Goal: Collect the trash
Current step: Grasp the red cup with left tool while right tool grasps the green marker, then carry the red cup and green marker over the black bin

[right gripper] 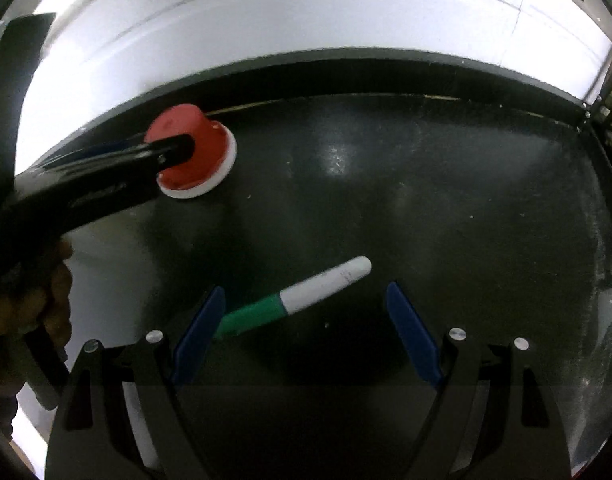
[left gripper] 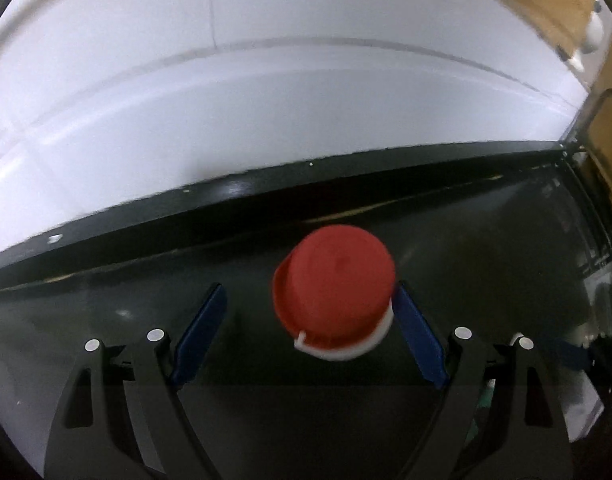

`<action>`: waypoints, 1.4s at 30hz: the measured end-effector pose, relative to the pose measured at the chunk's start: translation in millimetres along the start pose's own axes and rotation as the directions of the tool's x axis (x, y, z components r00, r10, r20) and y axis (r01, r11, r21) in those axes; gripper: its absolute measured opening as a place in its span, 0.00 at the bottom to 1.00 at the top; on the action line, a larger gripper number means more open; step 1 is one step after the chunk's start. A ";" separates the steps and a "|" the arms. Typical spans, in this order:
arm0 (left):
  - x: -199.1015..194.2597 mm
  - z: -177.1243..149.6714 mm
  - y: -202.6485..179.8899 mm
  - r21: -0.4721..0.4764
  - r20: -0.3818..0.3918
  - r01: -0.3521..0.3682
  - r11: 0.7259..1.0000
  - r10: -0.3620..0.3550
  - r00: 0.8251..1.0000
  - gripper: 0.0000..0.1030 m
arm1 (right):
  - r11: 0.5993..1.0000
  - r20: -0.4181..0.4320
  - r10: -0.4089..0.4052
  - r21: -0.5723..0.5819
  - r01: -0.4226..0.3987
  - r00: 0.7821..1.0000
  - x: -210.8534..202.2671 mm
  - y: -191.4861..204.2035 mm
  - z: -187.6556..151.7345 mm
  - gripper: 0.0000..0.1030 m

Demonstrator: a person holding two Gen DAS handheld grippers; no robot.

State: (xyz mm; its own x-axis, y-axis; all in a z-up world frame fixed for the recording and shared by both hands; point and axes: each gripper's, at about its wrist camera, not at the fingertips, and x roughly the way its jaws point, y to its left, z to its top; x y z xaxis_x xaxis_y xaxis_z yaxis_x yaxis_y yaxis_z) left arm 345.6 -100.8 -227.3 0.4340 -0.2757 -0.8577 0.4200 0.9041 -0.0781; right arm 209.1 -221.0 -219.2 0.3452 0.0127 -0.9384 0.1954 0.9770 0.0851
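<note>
A red cup (left gripper: 333, 284) with a white rim stands upside down on the dark table (left gripper: 485, 248). My left gripper (left gripper: 309, 290) hangs over it, open. The cup sits between the blue pads, close to the right pad (left gripper: 419, 340); whether they touch I cannot tell. A marker (right gripper: 306, 298) with a white barrel and a green cap lies on the table between my right gripper's pads, its green end by the left pad (right gripper: 200, 332). My right gripper (right gripper: 305, 289) is open. In the right wrist view the left gripper (right gripper: 178, 144) crosses in front of the red cup (right gripper: 202, 160).
The table has a raised dark far edge (right gripper: 345, 76), with a white surface (left gripper: 266, 100) beyond it. A person's hand (right gripper: 46, 292) holds the left gripper's handle. Some white and green bits (left gripper: 585, 408) lie at the lower right of the left wrist view.
</note>
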 end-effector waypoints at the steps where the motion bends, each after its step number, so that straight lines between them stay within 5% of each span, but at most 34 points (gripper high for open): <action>1: 4.9 0.6 1.0 0.000 -0.005 0.006 1.000 -0.006 1.000 0.80 | 1.000 -0.011 -0.008 0.014 0.008 1.000 5.3 1.1 0.2 0.78; 5: 13.9 1.6 1.6 0.047 0.033 0.013 0.999 -0.014 0.999 0.77 | 0.998 0.011 -0.067 0.003 0.067 0.998 10.9 12.0 3.1 0.75; 7: 12.7 2.5 0.3 0.075 0.052 0.034 0.997 -0.038 0.998 0.65 | 0.996 0.029 -0.093 -0.007 0.093 0.995 8.8 17.9 2.1 0.59; 9: 10.8 3.0 -0.5 0.084 0.049 0.043 0.995 -0.047 0.998 0.59 | 0.996 0.031 -0.081 -0.020 0.082 0.996 6.1 23.3 1.4 0.28; 12: 6.9 -1.0 5.3 0.058 0.050 0.065 0.996 -0.068 0.996 0.59 | 0.997 0.020 -0.064 -0.050 0.065 0.998 4.5 29.7 -0.7 0.14; 28: -90.3 -42.2 22.4 -0.066 0.079 -0.033 0.997 0.038 0.996 0.58 | 0.988 0.094 0.033 -0.156 -0.018 0.995 -46.9 24.1 5.1 0.14; 42: -192.8 -147.6 -8.3 -0.198 0.072 -0.137 0.971 0.154 0.985 0.58 | 0.942 0.160 0.148 -0.324 -0.090 0.976 -134.6 39.1 -36.9 0.14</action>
State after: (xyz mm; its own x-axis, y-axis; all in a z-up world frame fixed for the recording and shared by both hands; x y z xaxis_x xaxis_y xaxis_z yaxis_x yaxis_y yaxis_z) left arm 140.9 -7.0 -136.4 0.5499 -0.1563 -0.8205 0.1905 0.9799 -0.0589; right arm 136.4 -176.6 -102.0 0.5127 0.1230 -0.8497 -0.1442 0.9880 0.0560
